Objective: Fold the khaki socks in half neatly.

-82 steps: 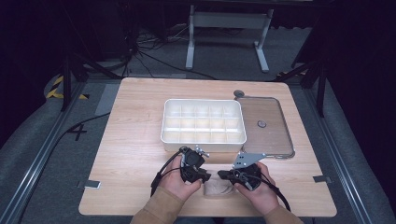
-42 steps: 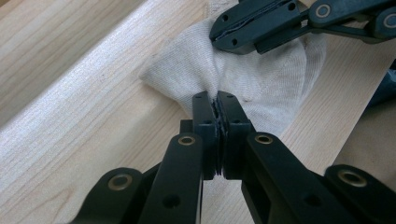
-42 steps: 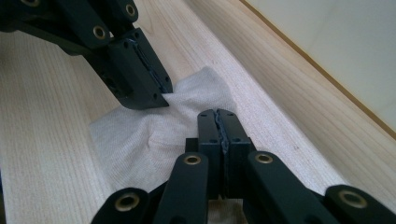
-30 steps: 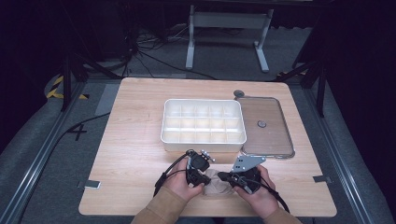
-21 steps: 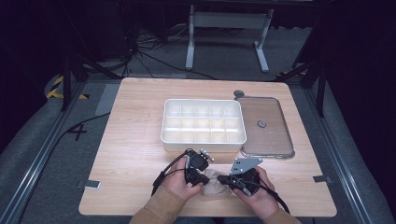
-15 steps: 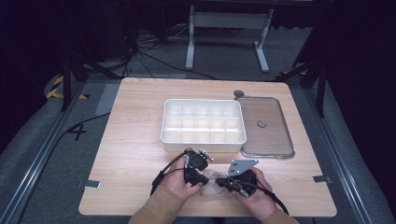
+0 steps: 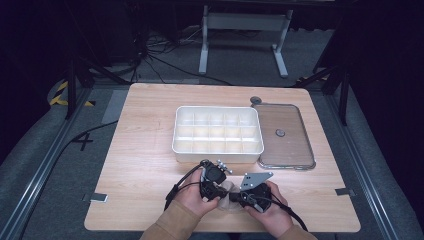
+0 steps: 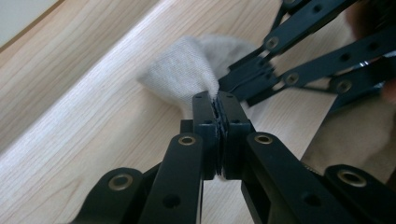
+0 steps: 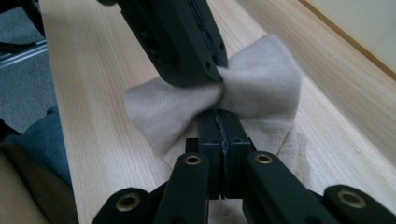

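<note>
A small beige cloth (image 7: 228, 201) hangs bunched between my two grippers near the table's front edge. In the left gripper view my left gripper (image 8: 217, 99) is shut on one edge of the cloth (image 8: 182, 70), and the right gripper's black jaws (image 8: 254, 77) meet it from the upper right. In the right gripper view my right gripper (image 9: 218, 115) is shut on the cloth (image 9: 261, 79) from below, with the left gripper (image 9: 218, 70) pinching it from above. From the high view the left gripper (image 7: 219, 191) and right gripper (image 7: 234, 196) point toward each other, tips almost touching.
A white compartment box (image 7: 217, 149) stands in the middle of the wooden table (image 7: 145, 165). Its clear lid (image 7: 282, 135) lies flat to the right of it. A small round disc (image 7: 255, 100) rests behind the lid. The person's sleeves cross the front edge.
The cloth lay flatter on the table between the grippers; now it is gathered into a bunch. The two grippers have drawn closer together.
</note>
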